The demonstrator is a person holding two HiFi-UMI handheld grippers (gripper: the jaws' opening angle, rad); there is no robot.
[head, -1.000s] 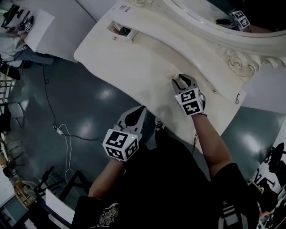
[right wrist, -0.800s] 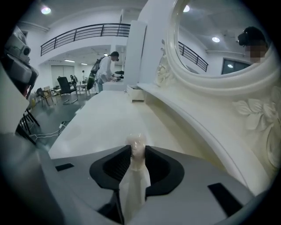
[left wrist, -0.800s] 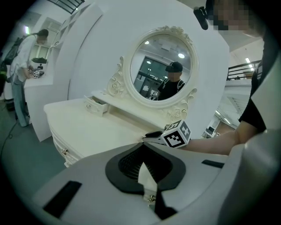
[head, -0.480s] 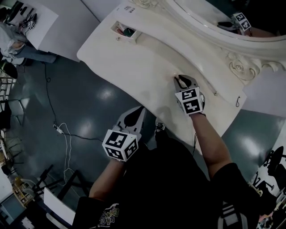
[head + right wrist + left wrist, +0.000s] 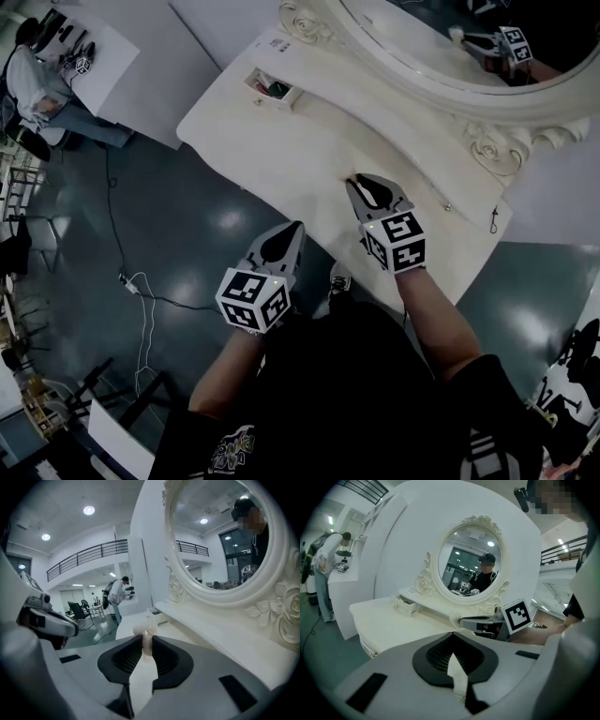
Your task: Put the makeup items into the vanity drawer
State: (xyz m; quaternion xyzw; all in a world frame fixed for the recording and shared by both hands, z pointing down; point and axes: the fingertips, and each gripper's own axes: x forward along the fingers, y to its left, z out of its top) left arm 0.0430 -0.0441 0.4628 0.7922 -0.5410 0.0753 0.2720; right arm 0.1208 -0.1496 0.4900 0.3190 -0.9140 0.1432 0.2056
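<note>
makeup item (image 5: 144, 631) pinched at the tips of the right gripper (image 5: 360, 182), whose jaws just closed; left gripper (image 5: 295, 229) shut

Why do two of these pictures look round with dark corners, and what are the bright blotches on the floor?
Left gripper view and right gripper view: wide-angle lenses darken the corners and bend lines, as with the balcony railing in the right one. Head view: the blotches are lamp glare on the glossy floor. Right gripper view: the ceiling lights blow out white.

glossy dark floor (image 5: 187, 216), round ceiling lights (image 5: 89, 510), balcony railing (image 5: 93, 555)
</note>
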